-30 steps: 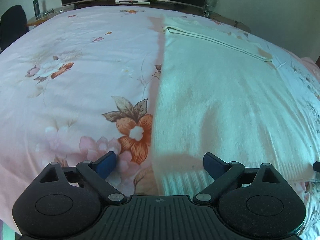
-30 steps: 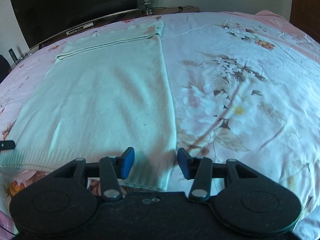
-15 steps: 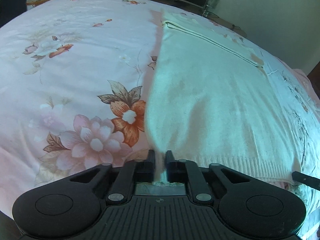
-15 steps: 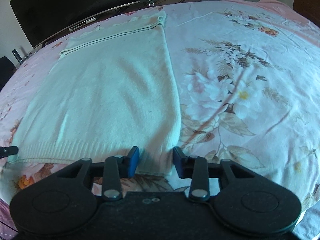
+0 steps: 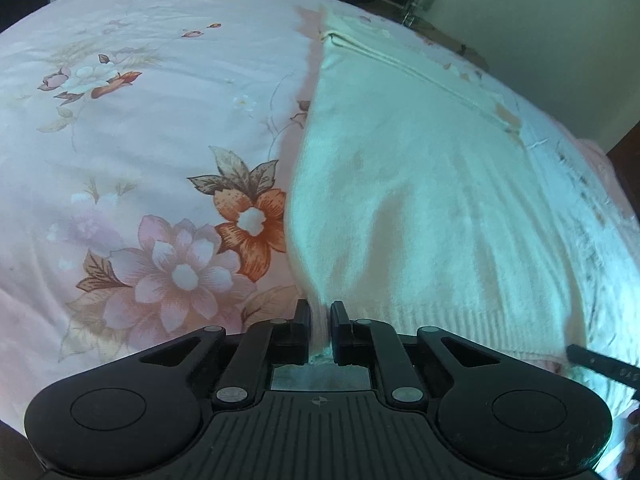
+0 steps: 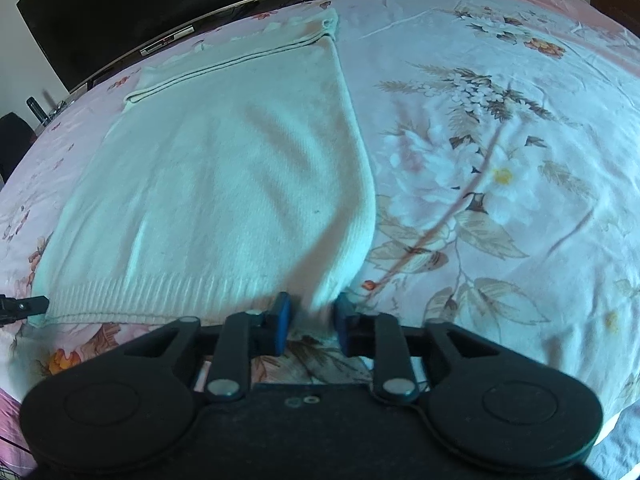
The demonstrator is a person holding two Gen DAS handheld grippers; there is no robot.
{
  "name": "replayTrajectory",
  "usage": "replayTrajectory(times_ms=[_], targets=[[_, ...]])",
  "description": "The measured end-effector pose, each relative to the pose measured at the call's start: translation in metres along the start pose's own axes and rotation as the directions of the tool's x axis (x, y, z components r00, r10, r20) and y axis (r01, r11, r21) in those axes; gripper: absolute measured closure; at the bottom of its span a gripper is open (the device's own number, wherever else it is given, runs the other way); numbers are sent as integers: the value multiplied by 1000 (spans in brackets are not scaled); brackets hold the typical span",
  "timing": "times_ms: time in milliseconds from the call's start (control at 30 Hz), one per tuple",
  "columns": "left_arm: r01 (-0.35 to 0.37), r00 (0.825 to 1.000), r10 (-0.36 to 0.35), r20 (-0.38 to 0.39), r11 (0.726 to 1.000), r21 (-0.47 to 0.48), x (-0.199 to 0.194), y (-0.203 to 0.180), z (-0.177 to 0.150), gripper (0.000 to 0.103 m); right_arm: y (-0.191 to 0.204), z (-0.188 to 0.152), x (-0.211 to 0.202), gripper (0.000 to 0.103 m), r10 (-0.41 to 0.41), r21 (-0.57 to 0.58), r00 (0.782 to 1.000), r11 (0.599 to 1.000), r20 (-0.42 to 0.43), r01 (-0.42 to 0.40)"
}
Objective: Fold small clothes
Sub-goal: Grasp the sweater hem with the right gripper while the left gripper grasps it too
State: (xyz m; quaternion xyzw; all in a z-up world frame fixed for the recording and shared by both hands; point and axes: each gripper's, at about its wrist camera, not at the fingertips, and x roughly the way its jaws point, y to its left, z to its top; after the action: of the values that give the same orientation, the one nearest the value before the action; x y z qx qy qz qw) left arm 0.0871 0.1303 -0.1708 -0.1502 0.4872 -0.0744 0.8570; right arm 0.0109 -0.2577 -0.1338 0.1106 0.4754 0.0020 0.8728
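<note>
Biggest risk here, I reckon: the right tool (image 6: 310, 320) is only nipping the very corner of the cream sweater (image 6: 224, 184), so the knit could be slipping out once lifting starts, or the hem could be sagging unevenly and messing up the fold. The sweater is lying flat on the floral bed (image 6: 500, 160). The left tool (image 5: 320, 330) is pinching tight on the other hem corner; the right one is sitting narrowly apart around fabric.
</note>
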Motion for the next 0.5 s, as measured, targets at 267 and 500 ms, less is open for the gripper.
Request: replayTrajectory(times_ms=[267,500], targets=[[72,978,-80,191,996,46,-24,-13,37,98,11,19,-21,94,71,2,989,997,130,-72],[77,953,-94,287,995,69,-6,-38,107,98,9,80,-19,94,105,1,959,994,263,-109]])
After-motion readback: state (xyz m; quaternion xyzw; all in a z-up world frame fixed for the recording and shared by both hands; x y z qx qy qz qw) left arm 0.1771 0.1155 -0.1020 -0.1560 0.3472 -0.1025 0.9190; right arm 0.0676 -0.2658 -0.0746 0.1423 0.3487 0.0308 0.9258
